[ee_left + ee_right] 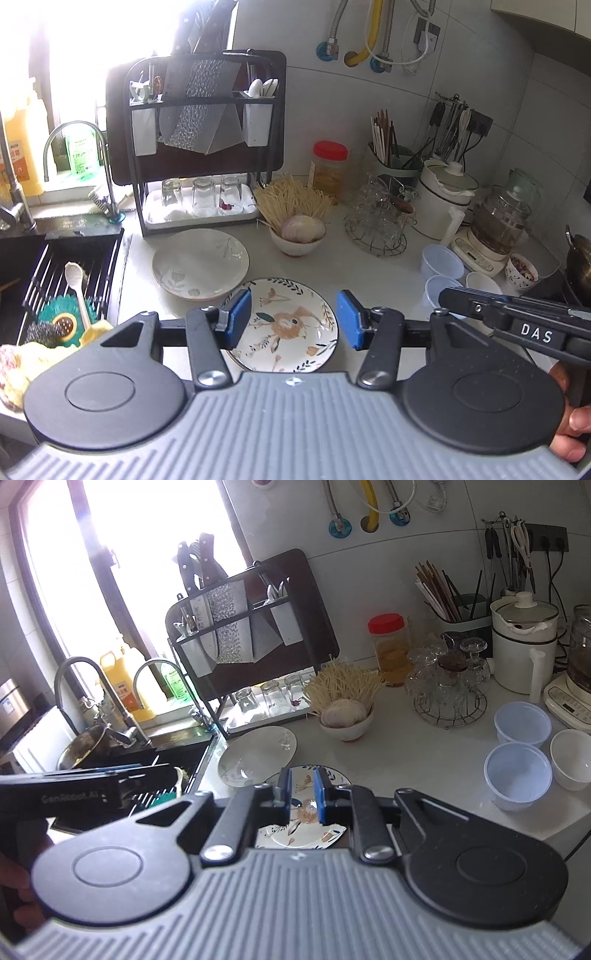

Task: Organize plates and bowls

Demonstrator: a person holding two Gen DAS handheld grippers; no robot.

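A flowered plate [291, 325] lies on the white counter near its front edge. A larger cream plate [199, 262] lies just behind it to the left. My left gripper [293, 319] hangs above the flowered plate, wide open and empty. My right gripper [301, 794] is over the same flowered plate [301, 830], its pads a narrow gap apart, holding nothing. The cream plate [258, 755] sits beyond it. A small bowl [297, 236] holding garlic stands behind the plates. Two clear plastic bowls [519, 771] and a white bowl [572, 757] stand to the right.
A black dish rack [203, 147] with upturned glasses stands at the back. The sink [62, 280] with a spoon and sponges is left. A red-lidded jar [328, 166], wire glass holder [380, 221], chopstick holder, pot and kettle crowd the right rear.
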